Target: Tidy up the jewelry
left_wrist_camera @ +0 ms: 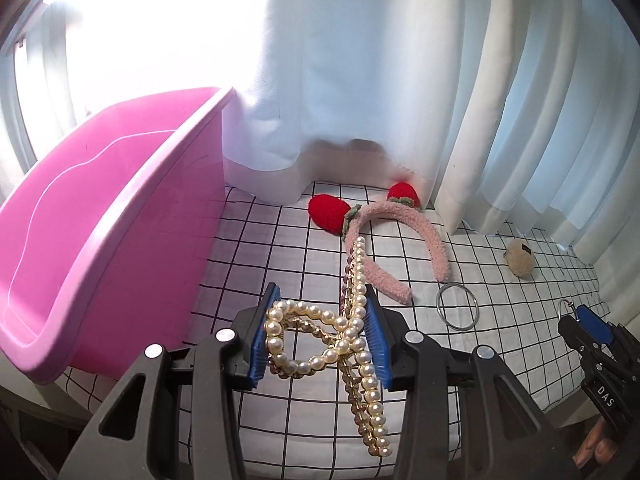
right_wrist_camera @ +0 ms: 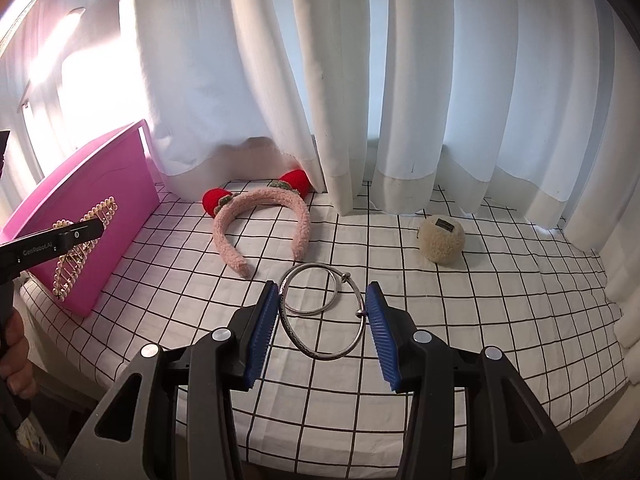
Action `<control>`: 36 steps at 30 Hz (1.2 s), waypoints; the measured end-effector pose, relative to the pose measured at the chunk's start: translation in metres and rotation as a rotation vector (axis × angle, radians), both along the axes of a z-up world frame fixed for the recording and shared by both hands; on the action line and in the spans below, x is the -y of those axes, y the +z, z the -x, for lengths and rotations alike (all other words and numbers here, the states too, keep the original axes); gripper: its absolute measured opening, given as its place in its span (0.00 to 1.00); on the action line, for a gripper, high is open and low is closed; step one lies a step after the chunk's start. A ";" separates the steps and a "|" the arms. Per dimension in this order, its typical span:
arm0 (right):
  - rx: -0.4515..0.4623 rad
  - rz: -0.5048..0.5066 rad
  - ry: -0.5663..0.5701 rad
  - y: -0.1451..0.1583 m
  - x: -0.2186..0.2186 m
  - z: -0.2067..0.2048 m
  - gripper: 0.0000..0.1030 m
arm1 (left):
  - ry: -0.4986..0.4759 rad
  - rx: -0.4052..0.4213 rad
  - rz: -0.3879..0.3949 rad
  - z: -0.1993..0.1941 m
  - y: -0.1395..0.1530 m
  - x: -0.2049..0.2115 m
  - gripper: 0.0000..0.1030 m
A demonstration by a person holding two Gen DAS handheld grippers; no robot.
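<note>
My left gripper (left_wrist_camera: 320, 324) is shut on a pearl and gold hair clip (left_wrist_camera: 352, 344) and holds it in the air beside the pink bin (left_wrist_camera: 120, 216). In the right wrist view the clip (right_wrist_camera: 82, 246) hangs in front of the bin's wall (right_wrist_camera: 120, 184). My right gripper (right_wrist_camera: 322, 316) is shut on a silver bangle (right_wrist_camera: 320, 320) and holds it upright between the blue pads. A second silver ring (right_wrist_camera: 310, 290) lies flat on the cloth just behind it. That ring also shows in the left wrist view (left_wrist_camera: 457, 306).
A pink fuzzy headband with red strawberry ears (right_wrist_camera: 260, 216) lies on the checked cloth (right_wrist_camera: 480, 300) near the white curtain (right_wrist_camera: 360, 100). A beige fluffy ball (right_wrist_camera: 440, 240) lies at the right. The bin stands at the cloth's left edge.
</note>
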State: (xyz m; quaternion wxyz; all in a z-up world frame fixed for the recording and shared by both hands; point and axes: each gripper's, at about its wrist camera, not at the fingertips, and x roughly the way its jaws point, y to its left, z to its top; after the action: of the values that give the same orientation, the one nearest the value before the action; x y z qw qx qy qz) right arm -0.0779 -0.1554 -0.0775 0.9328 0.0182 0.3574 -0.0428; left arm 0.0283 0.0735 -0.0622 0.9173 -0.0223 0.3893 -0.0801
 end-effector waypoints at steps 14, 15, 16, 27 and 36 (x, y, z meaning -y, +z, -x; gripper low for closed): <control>0.121 -0.005 0.236 0.082 -0.053 -0.050 0.43 | 0.168 0.112 -0.003 0.021 0.084 -0.052 0.39; 0.128 -0.008 0.255 0.088 -0.061 -0.054 0.43 | 0.180 0.116 -0.006 0.020 0.089 -0.059 0.39; 0.134 -0.011 0.274 0.092 -0.068 -0.060 0.43 | 0.191 0.120 -0.006 0.019 0.092 -0.066 0.39; 0.177 -0.049 0.470 0.128 -0.162 -0.133 0.43 | 0.335 0.150 0.023 -0.009 0.116 -0.158 0.39; 0.137 -0.067 0.657 0.127 -0.232 -0.180 0.43 | 0.491 0.098 0.026 -0.019 0.105 -0.212 0.39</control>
State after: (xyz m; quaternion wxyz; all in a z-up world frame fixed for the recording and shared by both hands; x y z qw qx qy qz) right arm 0.1021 0.0768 0.0498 0.9173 -0.0644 0.2821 0.2735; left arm 0.0474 0.2852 0.0424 0.9267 -0.1242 0.3262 0.1390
